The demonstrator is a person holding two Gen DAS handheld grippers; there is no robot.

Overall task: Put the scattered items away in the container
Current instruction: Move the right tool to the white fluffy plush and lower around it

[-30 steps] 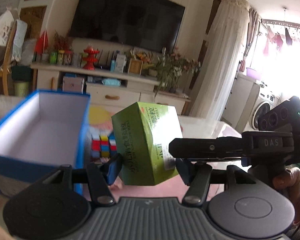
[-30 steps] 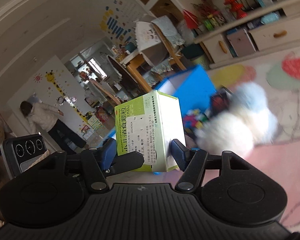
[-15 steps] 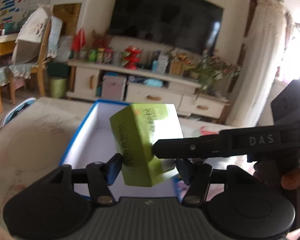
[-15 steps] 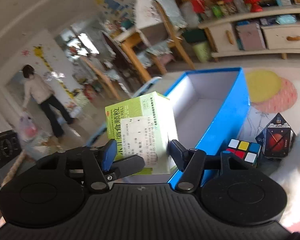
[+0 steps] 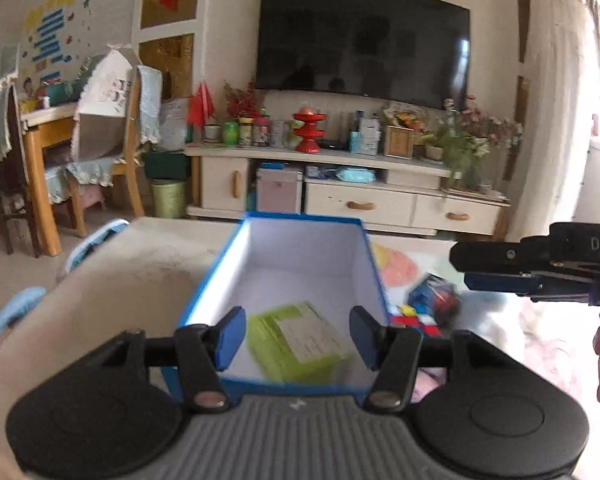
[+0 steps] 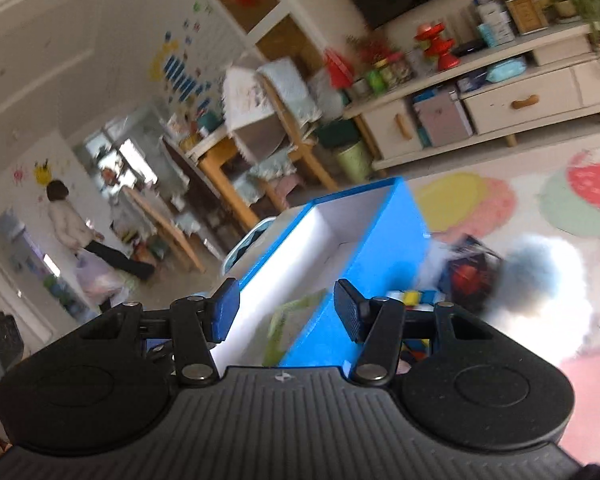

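The green carton (image 5: 300, 340) lies on the white floor of the blue box (image 5: 228, 256), at its near end. My left gripper (image 5: 298, 338) is open and empty, just above the box's near rim. My right gripper (image 6: 286, 314) is open and empty, over the box's (image 6: 384, 240) near right wall; the carton (image 6: 288, 320) shows blurred between its fingers. In the left wrist view the right gripper (image 5: 528, 268) reaches in from the right edge. A Rubik's cube (image 5: 414, 318) and a dark pyramid puzzle (image 5: 440, 294) lie right of the box.
A fluffy white and blue plush toy (image 6: 548, 292) lies right of the puzzles on the pink-patterned table top (image 5: 540, 344). A light blue chair back (image 5: 96, 240) stands at the table's left edge. A TV cabinet (image 5: 340, 192) is behind. A person (image 6: 72, 224) stands far left.
Both grippers let go of the green carton, which dropped into the blue box. Both sets of jaws opened. The right gripper drew back to the right.
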